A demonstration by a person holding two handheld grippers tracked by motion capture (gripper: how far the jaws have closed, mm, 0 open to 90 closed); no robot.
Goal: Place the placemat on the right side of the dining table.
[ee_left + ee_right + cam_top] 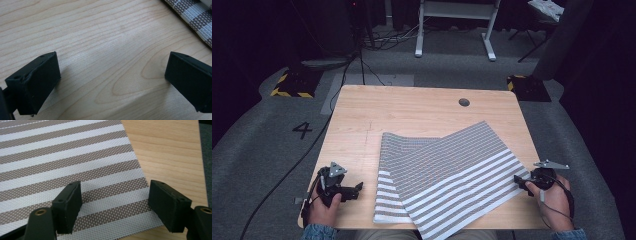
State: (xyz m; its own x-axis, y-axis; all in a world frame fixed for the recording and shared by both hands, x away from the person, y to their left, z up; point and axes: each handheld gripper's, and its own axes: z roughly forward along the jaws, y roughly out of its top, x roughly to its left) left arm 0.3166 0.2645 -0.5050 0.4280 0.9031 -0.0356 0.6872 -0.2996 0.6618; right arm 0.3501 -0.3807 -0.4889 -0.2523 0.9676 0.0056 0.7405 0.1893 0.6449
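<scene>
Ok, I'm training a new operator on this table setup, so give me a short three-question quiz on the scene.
1. True or false: the right gripper is clamped on the striped mat.
2. How many striped mats lie on the wooden table? A) one B) two C) three
3. What lies between the jaws of the left gripper?

Key:
1. False: its jaws stand open over the mat's edge.
2. B, two, overlapping.
3. Bare tabletop; nothing is gripped.

Two striped mats [452, 175] overlapping on table [412, 107]
</scene>
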